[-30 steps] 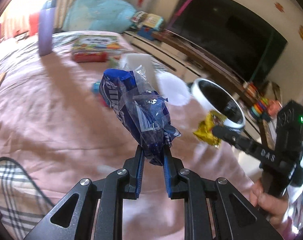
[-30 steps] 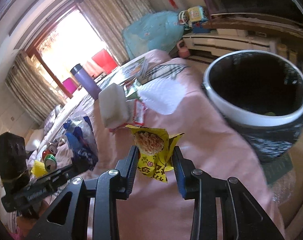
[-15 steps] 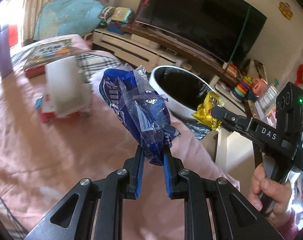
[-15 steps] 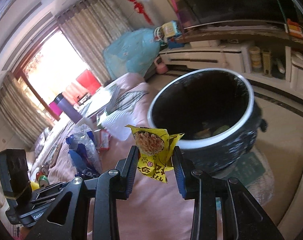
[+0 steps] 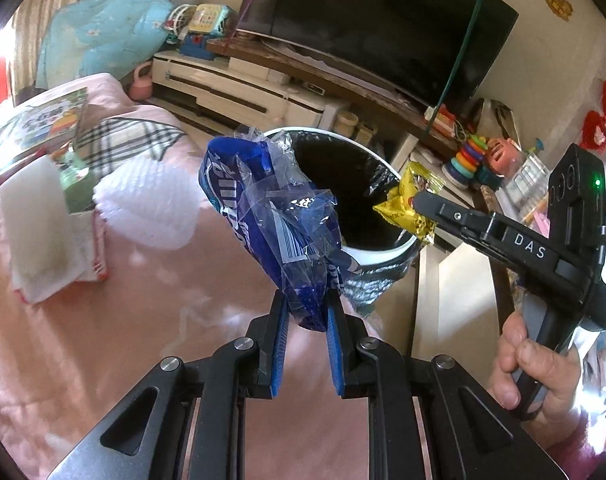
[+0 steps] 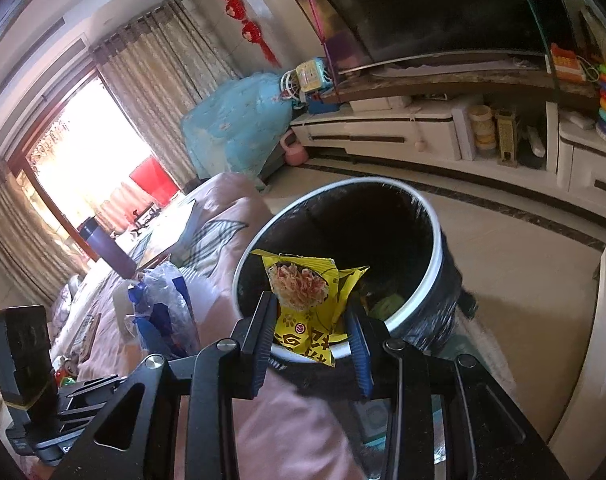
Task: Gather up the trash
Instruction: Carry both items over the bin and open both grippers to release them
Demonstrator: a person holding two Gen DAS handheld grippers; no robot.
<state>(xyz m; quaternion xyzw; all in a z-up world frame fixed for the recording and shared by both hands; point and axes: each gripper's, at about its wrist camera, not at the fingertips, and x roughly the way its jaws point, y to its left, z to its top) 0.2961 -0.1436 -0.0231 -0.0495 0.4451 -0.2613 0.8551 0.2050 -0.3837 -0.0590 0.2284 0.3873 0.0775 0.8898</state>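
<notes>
Left wrist view, far left: a white foam block [image 5: 37,216] lies on the pink bedcover [image 5: 143,340], with a crumpled white sheet [image 5: 147,208] just beside it.
Left gripper [image 5: 306,316]: clenched on the lower end of a blue and clear plastic wrapper [image 5: 275,220], which stands up from the jaws above the bedcover.
Trash bin [image 5: 383,254]: dark, white-rimmed, open, standing off the bed's edge behind the blue wrapper.
Right gripper [image 5: 413,202]: at the right of this view, held by a hand [image 5: 531,372], its tip over the bin's rim and grasping a yellow snack packet [image 5: 411,208].
Right wrist view, left side: the left gripper's body [image 6: 43,392] with the blue wrapper [image 6: 163,316] above the bedcover [image 6: 287,432], beside the bin.
Right gripper, own view [image 6: 311,316]: jaws closed against both sides of the yellow packet [image 6: 307,304], which sits in front of the bin's open mouth [image 6: 435,236].
Background right: a TV cabinet [image 6: 383,132] along the wall.
</notes>
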